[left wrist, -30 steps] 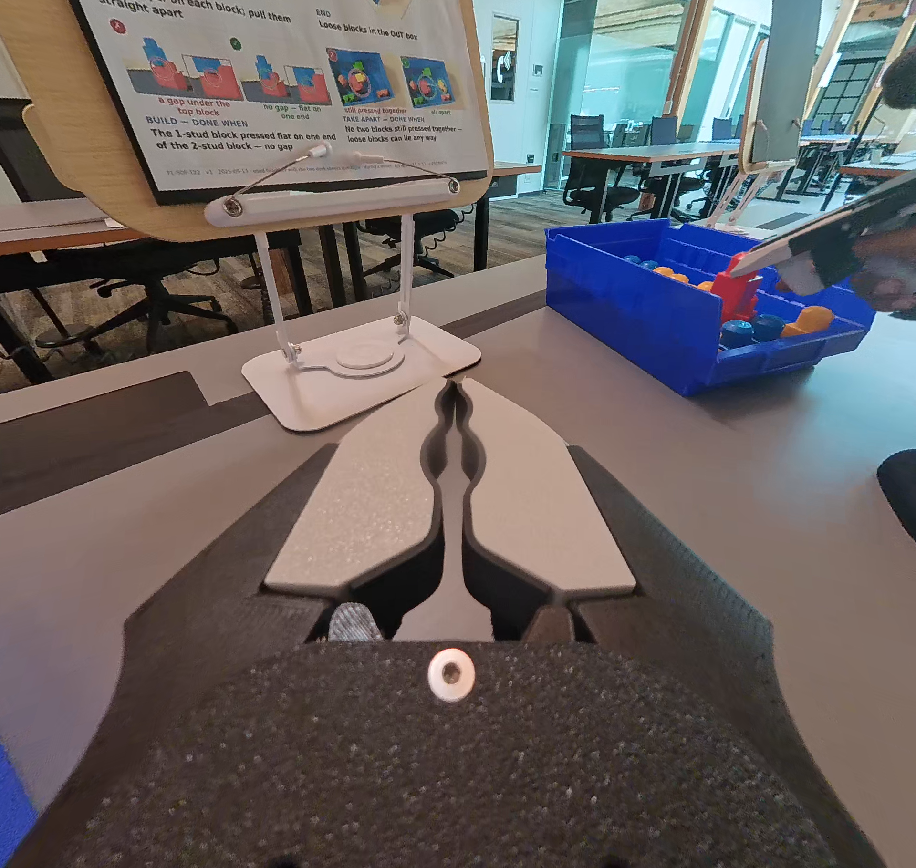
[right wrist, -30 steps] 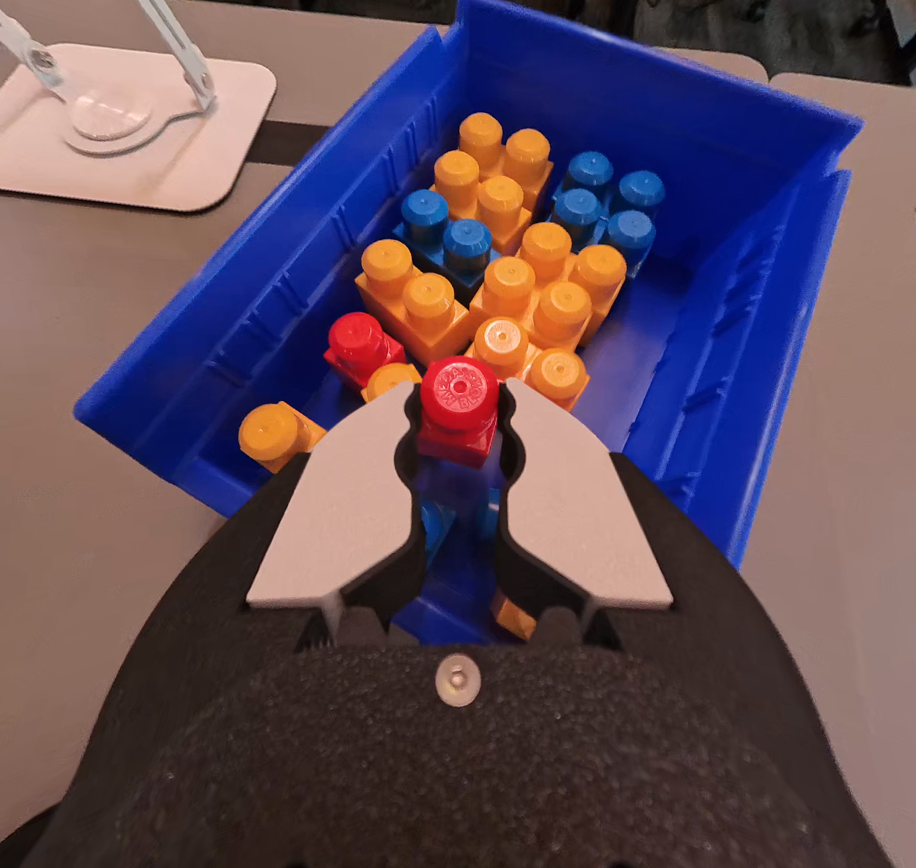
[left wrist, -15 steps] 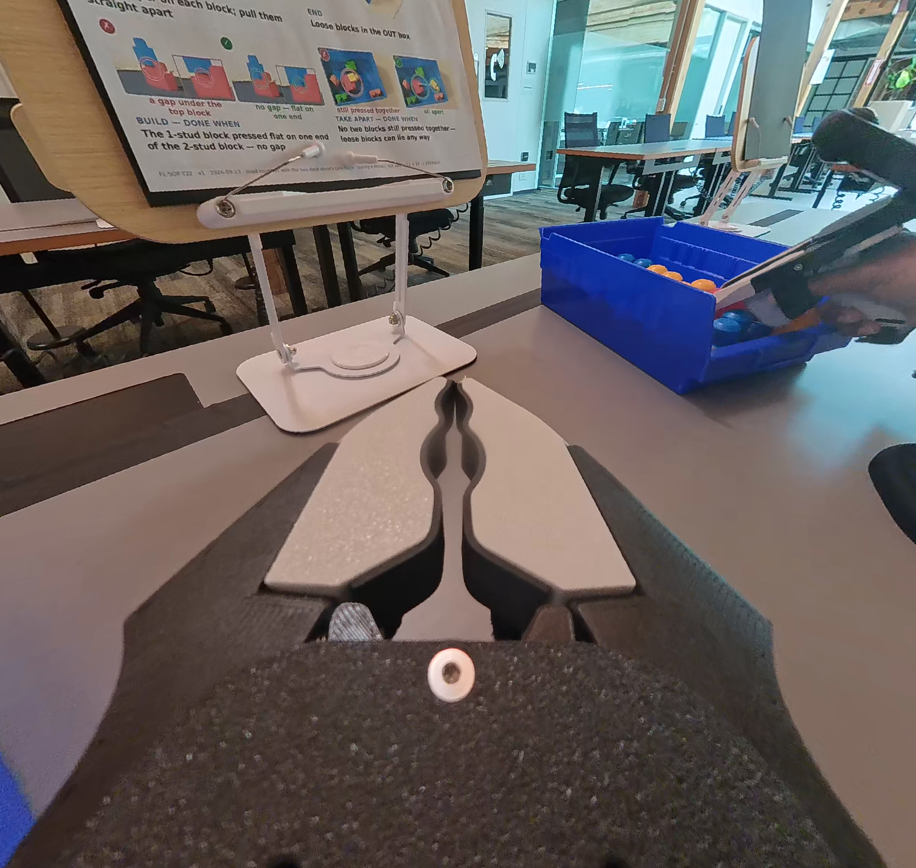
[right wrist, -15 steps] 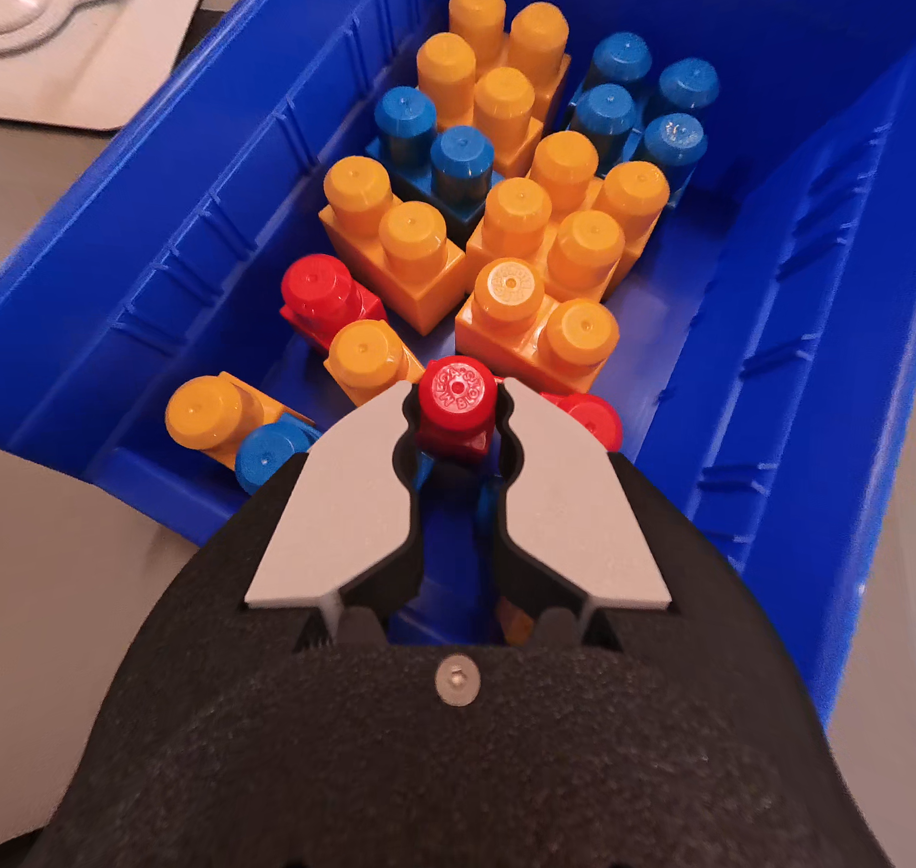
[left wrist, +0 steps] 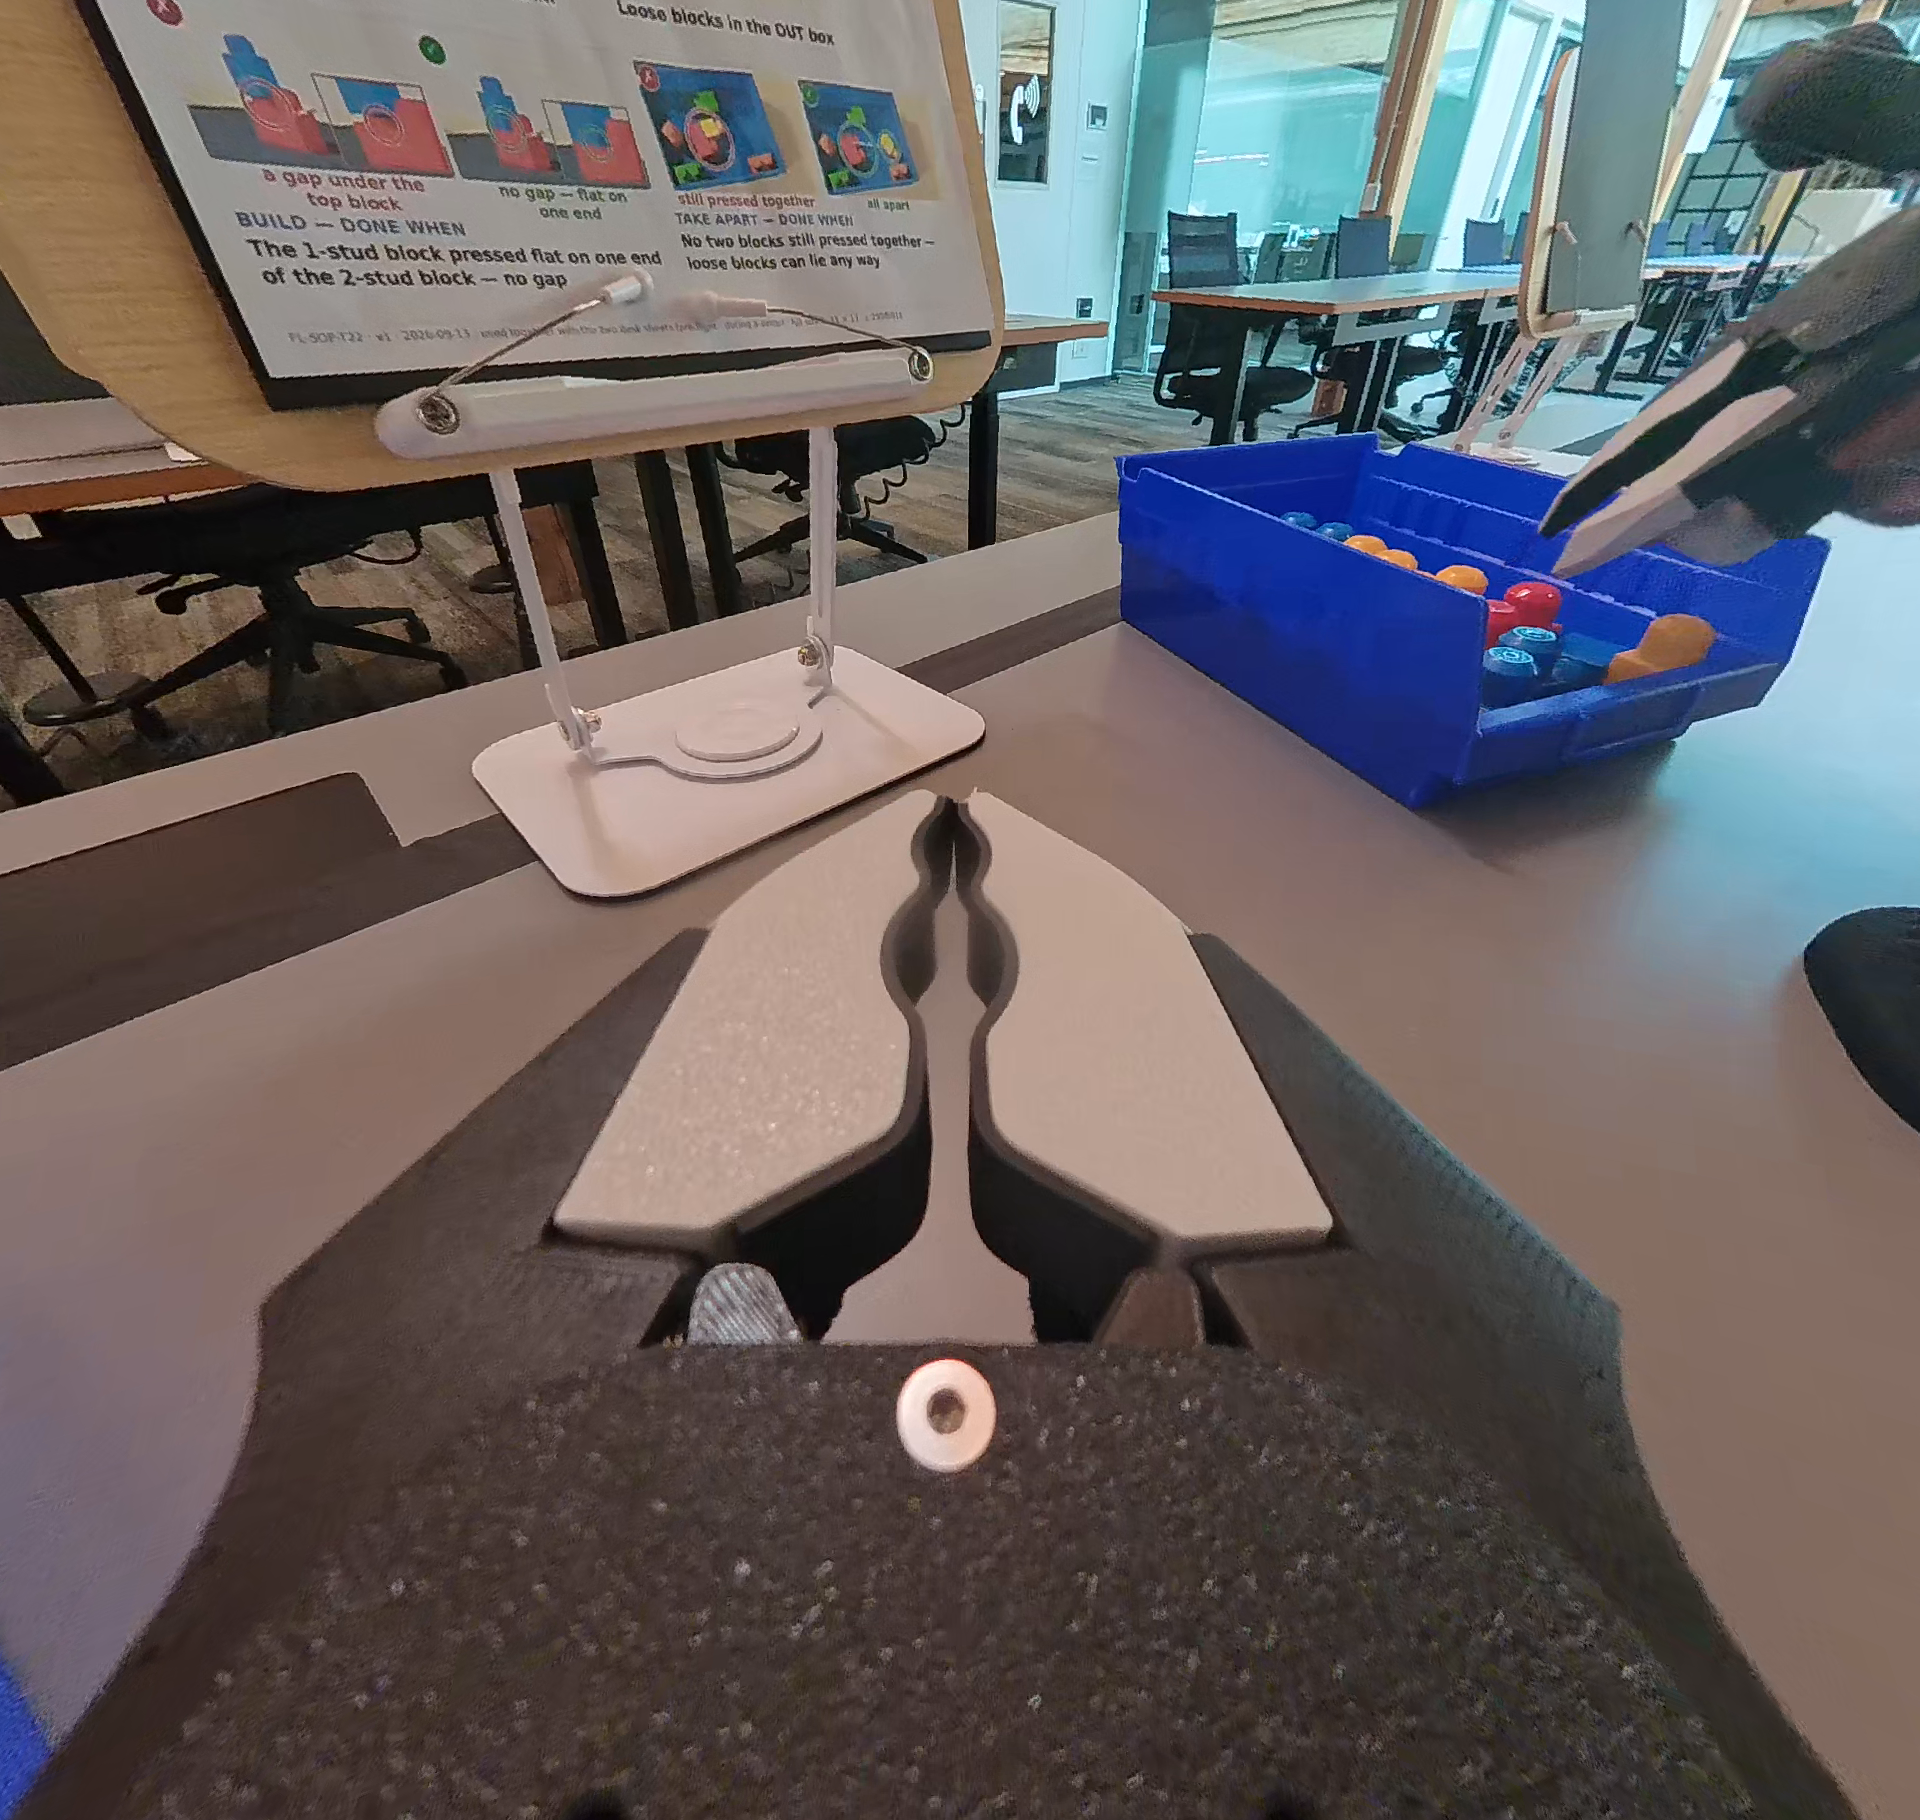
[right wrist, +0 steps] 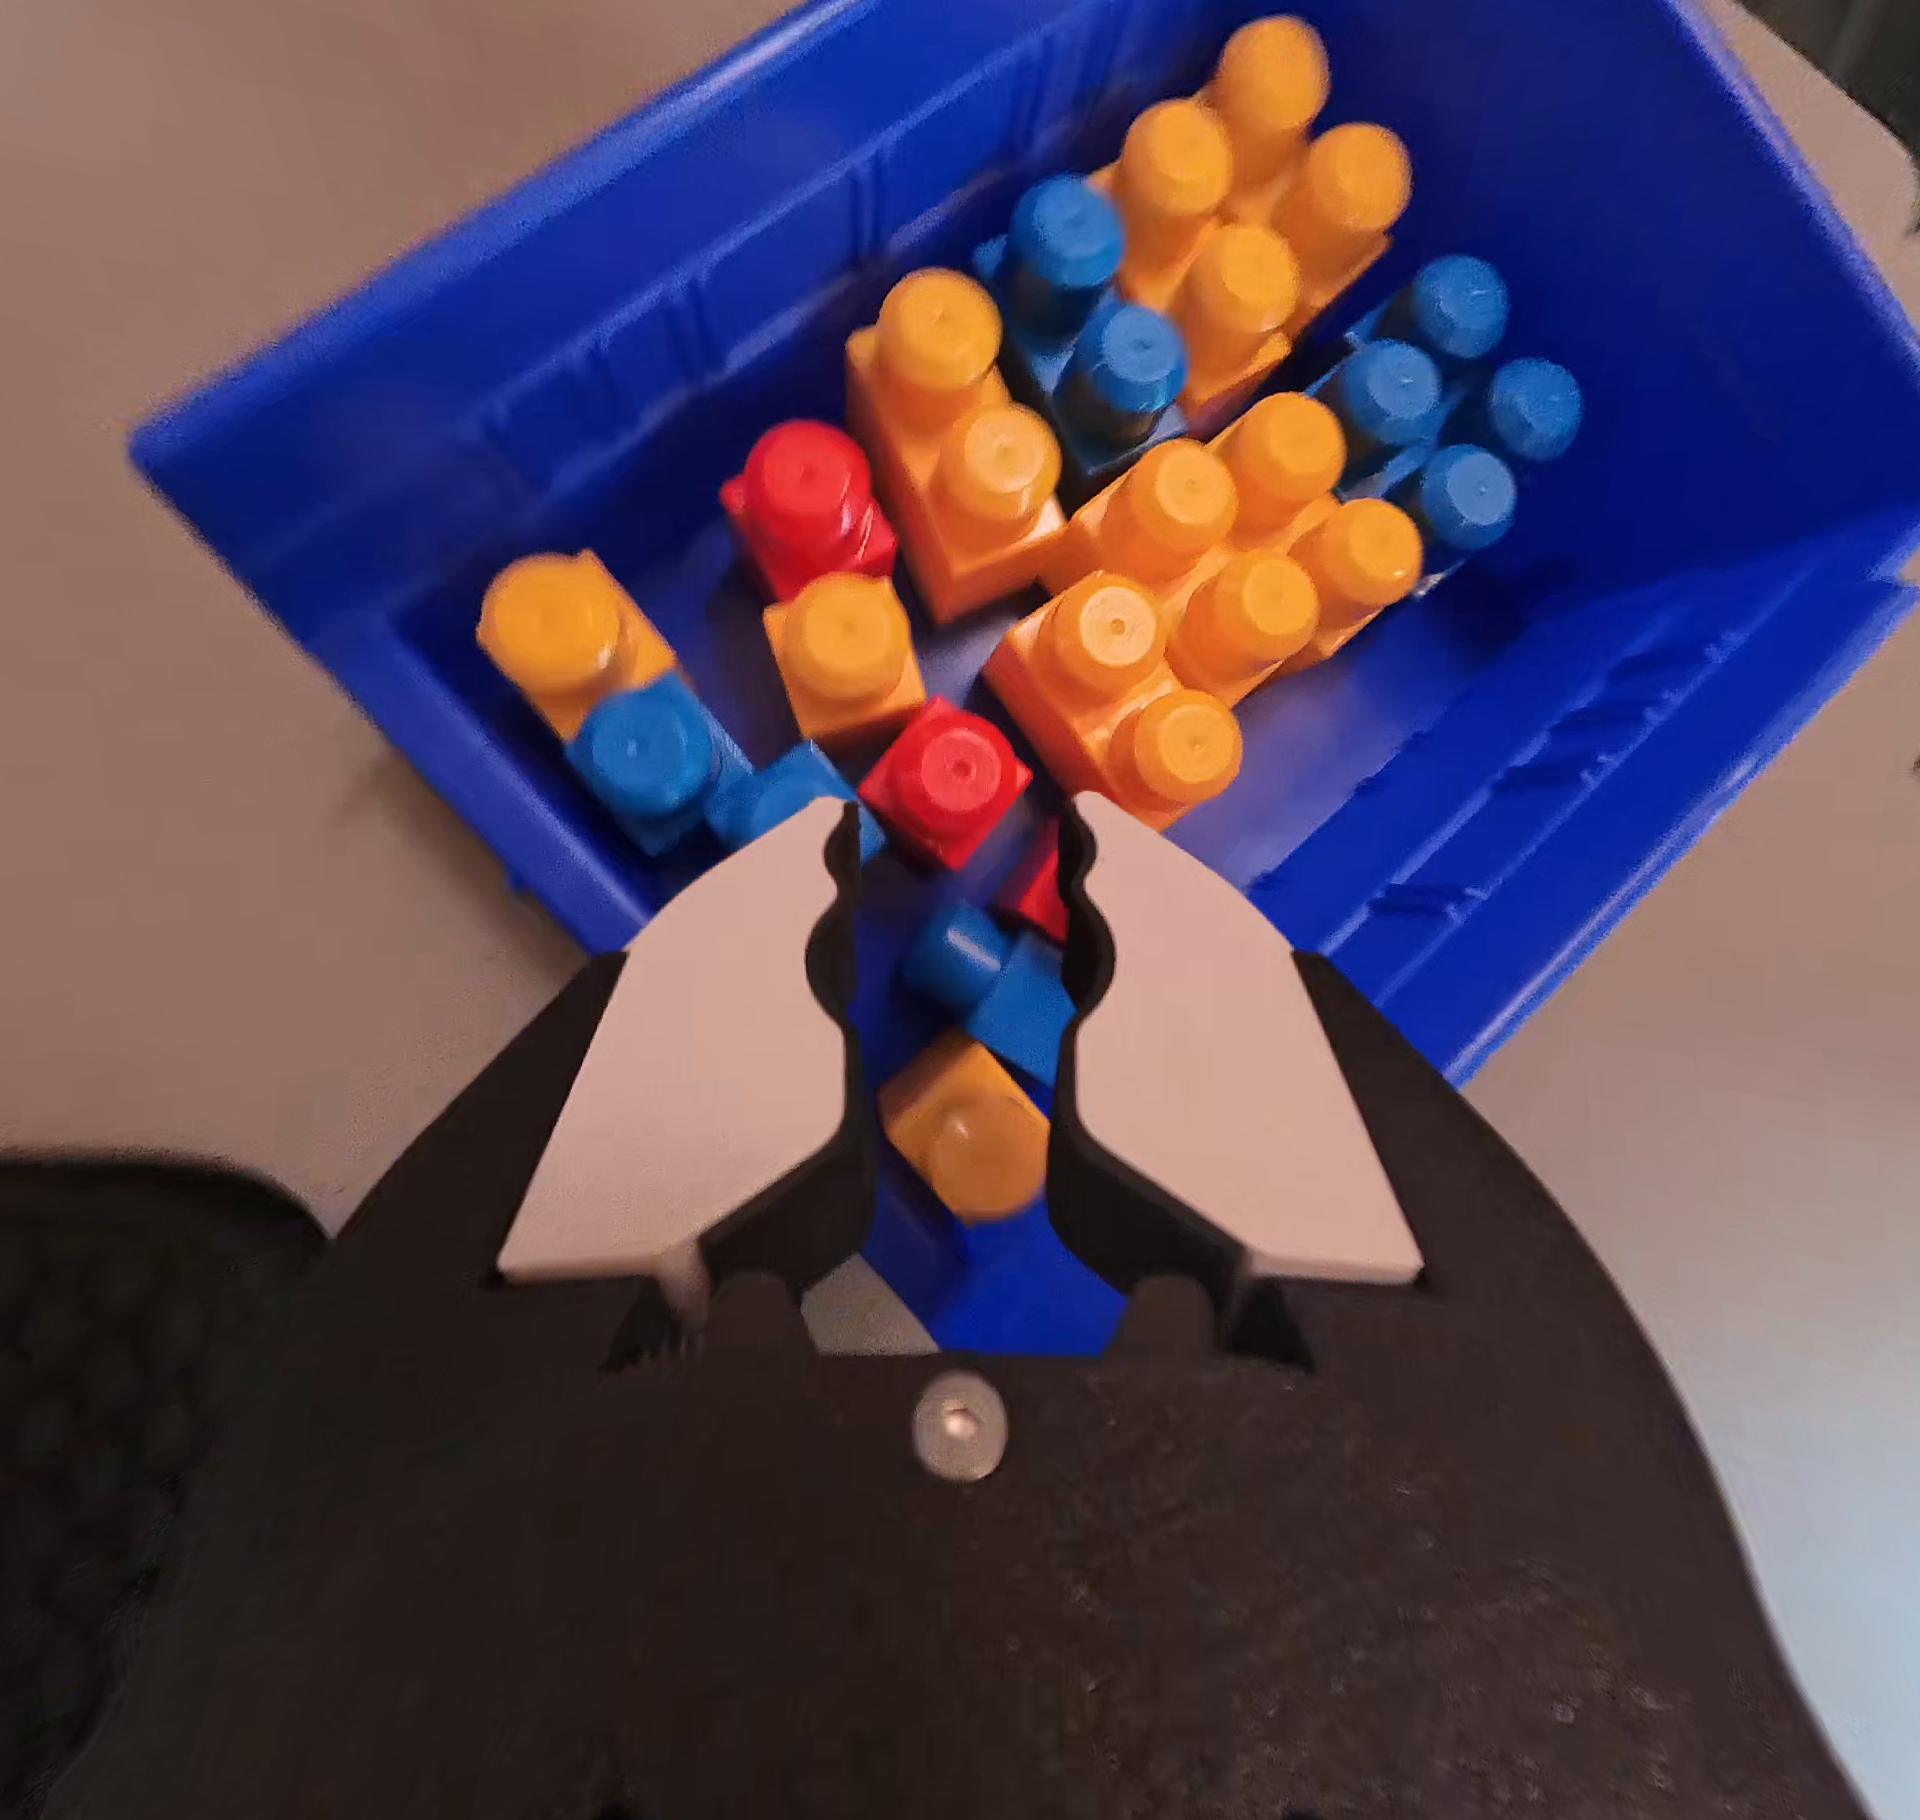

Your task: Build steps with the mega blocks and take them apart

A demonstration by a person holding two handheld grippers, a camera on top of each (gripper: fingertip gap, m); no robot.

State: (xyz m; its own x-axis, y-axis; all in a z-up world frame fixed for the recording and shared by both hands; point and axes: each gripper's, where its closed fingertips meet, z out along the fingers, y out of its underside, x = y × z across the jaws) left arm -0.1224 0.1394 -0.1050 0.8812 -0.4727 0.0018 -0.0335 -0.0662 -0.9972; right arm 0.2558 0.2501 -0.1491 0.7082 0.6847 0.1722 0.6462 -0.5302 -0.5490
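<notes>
The right gripper [right wrist: 961,825] hangs above the near end of the blue bin [right wrist: 582,336], its jaws spread apart and holding nothing. A one-stud red block [right wrist: 945,778] lies loose on the bin floor just beyond the fingertips, in line with the gap between them but touched by neither. Through that gap, nearer the bin's front wall, show a blue block [right wrist: 982,970] and an orange block [right wrist: 966,1131]. More orange, blue and red mega blocks fill the middle and far end of the bin; this view is blurred.

The left gripper [left wrist: 956,809] sits low over the grey bench [left wrist: 1351,939], jaws pressed together with nothing between them, pointing at the white base of a document stand [left wrist: 727,762]. The bin stands towards the bench's far right side.
</notes>
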